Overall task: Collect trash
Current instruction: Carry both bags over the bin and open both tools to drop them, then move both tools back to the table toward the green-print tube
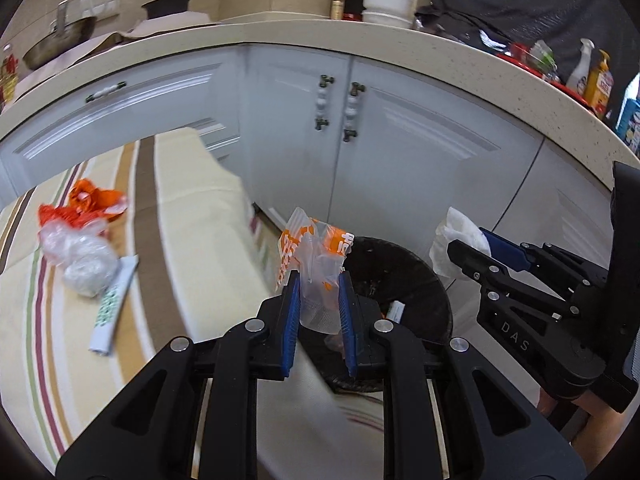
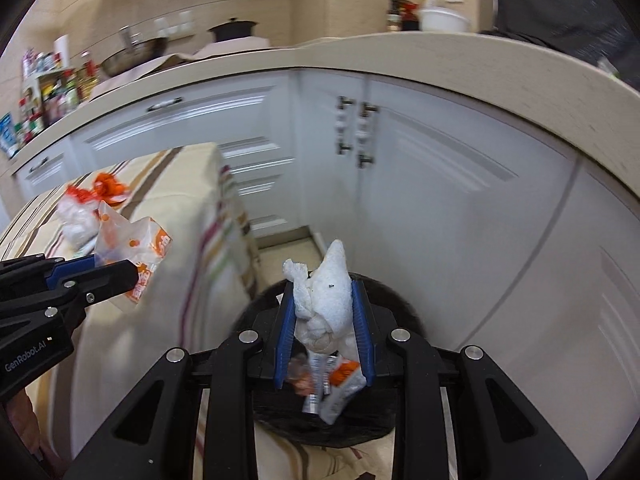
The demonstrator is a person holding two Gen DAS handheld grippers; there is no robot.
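Note:
My left gripper (image 1: 319, 286) is shut on an orange-and-clear plastic wrapper (image 1: 310, 258) and holds it by the near rim of the black trash bin (image 1: 424, 280). My right gripper (image 2: 323, 292) is shut on a crumpled white tissue (image 2: 326, 300) right above the bin (image 2: 248, 312), which holds several wrappers (image 2: 340, 384). On the striped tablecloth (image 1: 192, 200) lie an orange wrapper (image 1: 90, 204), a clear plastic wad (image 1: 78, 254) and a white-green tube (image 1: 114, 304). The right gripper with the tissue (image 1: 460, 236) shows in the left view; the left gripper with its wrapper (image 2: 136, 248) shows in the right view.
White cabinet doors (image 1: 400, 152) stand close behind the bin. A beige countertop (image 1: 320, 34) above carries bottles, bowls, a pan and a pot. The table's edge (image 2: 224, 240) drops off just left of the bin.

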